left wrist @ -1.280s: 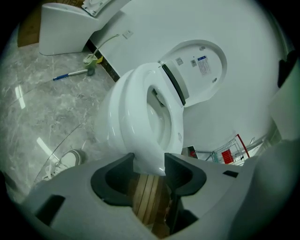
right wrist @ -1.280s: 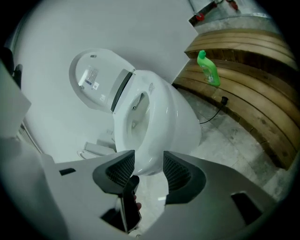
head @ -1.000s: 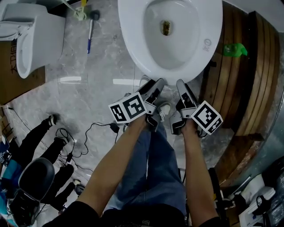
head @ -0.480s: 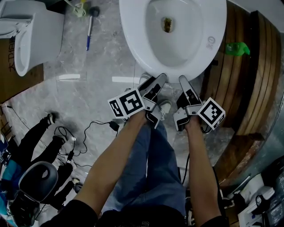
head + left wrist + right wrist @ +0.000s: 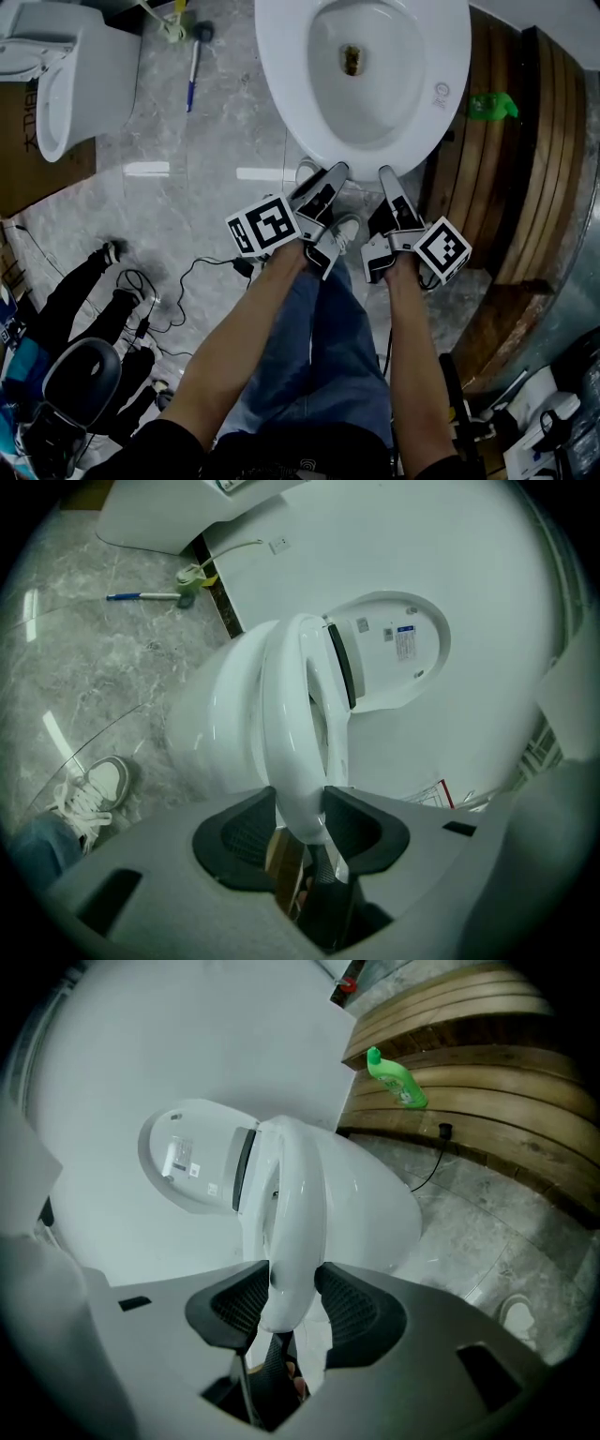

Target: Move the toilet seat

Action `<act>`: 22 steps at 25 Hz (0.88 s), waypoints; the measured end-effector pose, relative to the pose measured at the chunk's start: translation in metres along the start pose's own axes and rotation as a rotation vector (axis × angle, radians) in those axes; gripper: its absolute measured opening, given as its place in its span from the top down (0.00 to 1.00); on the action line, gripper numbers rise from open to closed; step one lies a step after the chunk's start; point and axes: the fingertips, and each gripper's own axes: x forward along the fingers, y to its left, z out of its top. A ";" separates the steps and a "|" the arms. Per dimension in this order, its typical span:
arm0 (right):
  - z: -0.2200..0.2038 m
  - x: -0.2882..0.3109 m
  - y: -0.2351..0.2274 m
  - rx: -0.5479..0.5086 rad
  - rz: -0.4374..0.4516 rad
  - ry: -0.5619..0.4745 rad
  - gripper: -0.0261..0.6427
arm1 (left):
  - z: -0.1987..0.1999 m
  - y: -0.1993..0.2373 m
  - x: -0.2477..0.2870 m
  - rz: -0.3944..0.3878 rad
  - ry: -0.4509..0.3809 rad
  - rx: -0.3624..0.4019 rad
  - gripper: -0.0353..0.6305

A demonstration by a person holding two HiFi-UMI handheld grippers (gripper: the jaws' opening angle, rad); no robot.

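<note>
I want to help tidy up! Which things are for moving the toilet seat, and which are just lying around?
For the job: toilet seat; left gripper, jaws just closing on the seat's front rim; right gripper, clamped on it too.
Lying about: green bottle; blue-handled tool; white fixture.

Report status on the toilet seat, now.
Left tongs just closed onto toilet seat, front rim. Right tongs clamped on it too. Lid up behind. Green bottle aside on wood platform, not in the way.
</note>
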 end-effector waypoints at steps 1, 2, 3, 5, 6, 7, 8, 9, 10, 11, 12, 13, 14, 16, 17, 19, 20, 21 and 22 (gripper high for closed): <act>0.001 -0.002 0.004 0.010 0.010 -0.007 0.69 | 0.000 -0.004 -0.003 -0.002 -0.003 -0.007 0.70; 0.001 -0.005 0.008 0.019 0.017 -0.011 0.69 | 0.000 -0.009 -0.005 -0.003 -0.006 -0.012 0.70; 0.002 -0.008 0.011 0.028 0.021 -0.013 0.69 | 0.000 -0.013 -0.007 -0.005 -0.006 -0.016 0.70; 0.003 -0.013 0.020 0.043 0.029 -0.015 0.70 | 0.001 -0.022 -0.011 -0.013 -0.005 -0.017 0.71; 0.004 -0.016 0.025 0.053 0.038 -0.018 0.71 | 0.001 -0.028 -0.014 -0.021 -0.005 -0.016 0.71; 0.005 -0.019 0.032 0.065 0.051 -0.022 0.72 | 0.002 -0.034 -0.017 -0.030 -0.008 -0.015 0.71; 0.006 -0.022 0.039 0.075 0.062 -0.028 0.72 | 0.003 -0.040 -0.020 -0.039 -0.013 -0.014 0.71; 0.007 -0.026 0.045 0.081 0.068 -0.033 0.73 | 0.004 -0.046 -0.023 -0.046 -0.019 -0.012 0.71; 0.008 -0.029 0.050 0.086 0.067 -0.037 0.73 | 0.004 -0.052 -0.025 -0.052 -0.022 -0.010 0.71; 0.008 -0.033 0.054 0.093 0.062 -0.041 0.73 | 0.005 -0.057 -0.028 -0.057 -0.024 -0.007 0.71; 0.009 -0.036 0.058 0.100 0.053 -0.042 0.73 | 0.005 -0.062 -0.030 -0.063 -0.024 -0.005 0.71; 0.010 -0.040 0.062 0.104 0.045 -0.043 0.74 | 0.005 -0.067 -0.032 -0.069 -0.023 -0.002 0.71; 0.011 -0.044 0.066 0.107 0.041 -0.043 0.74 | 0.005 -0.073 -0.035 -0.076 -0.023 0.000 0.71; 0.013 -0.050 0.077 0.113 0.049 -0.046 0.74 | 0.007 -0.084 -0.039 -0.095 -0.026 0.003 0.71; 0.014 -0.052 0.083 0.120 0.054 -0.049 0.75 | 0.009 -0.090 -0.040 -0.107 -0.027 0.004 0.71; 0.017 -0.057 0.095 0.134 0.061 -0.057 0.75 | 0.012 -0.102 -0.042 -0.129 -0.023 0.010 0.71; 0.019 -0.060 0.100 0.140 0.067 -0.061 0.75 | 0.014 -0.109 -0.044 -0.138 -0.021 0.012 0.70; 0.021 -0.063 0.107 0.145 0.075 -0.065 0.76 | 0.015 -0.116 -0.045 -0.145 -0.019 0.013 0.70; 0.023 -0.065 0.113 0.149 0.083 -0.070 0.76 | 0.017 -0.122 -0.047 -0.151 -0.021 0.010 0.70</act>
